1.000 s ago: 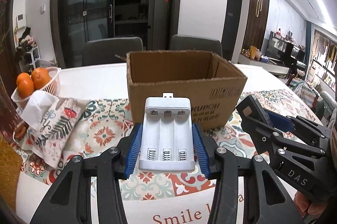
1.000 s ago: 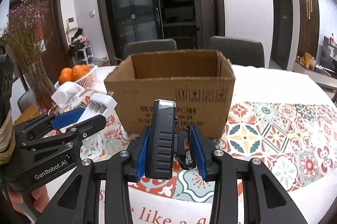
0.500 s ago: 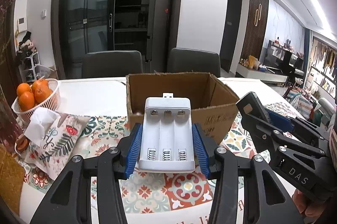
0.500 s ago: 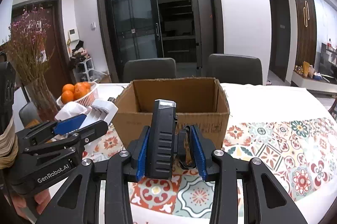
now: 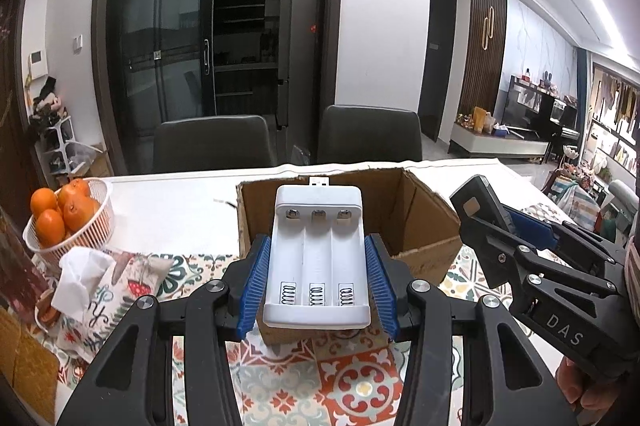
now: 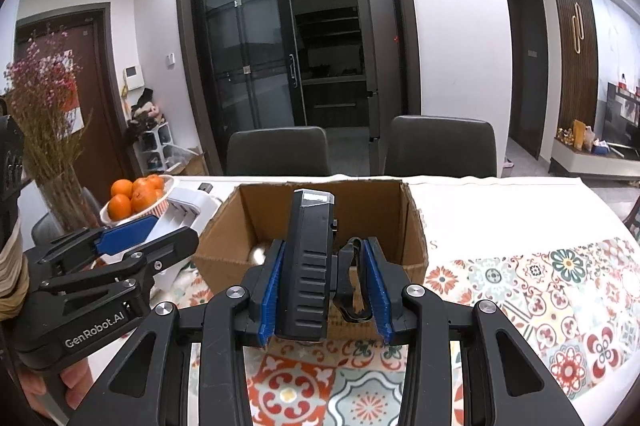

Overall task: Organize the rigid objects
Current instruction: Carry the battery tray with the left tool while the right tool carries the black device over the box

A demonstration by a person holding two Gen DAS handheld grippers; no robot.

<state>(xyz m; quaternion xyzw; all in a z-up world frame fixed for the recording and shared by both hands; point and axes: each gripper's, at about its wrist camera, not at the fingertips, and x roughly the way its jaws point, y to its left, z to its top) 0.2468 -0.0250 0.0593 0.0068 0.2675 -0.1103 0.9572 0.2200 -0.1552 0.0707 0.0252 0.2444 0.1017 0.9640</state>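
While both jaws pinch their loads lengthwise, the left gripper (image 5: 316,278) holds the white battery charger (image 5: 318,254) and the right gripper (image 6: 324,290) the black device (image 6: 308,266), each just short of the cardboard box (image 6: 414,246) straight ahead, near its front wall.

The battery charger (image 5: 318,254) hides the cardboard box's (image 5: 424,214) floor; a pale object (image 6: 260,253) inside is unidentifiable.
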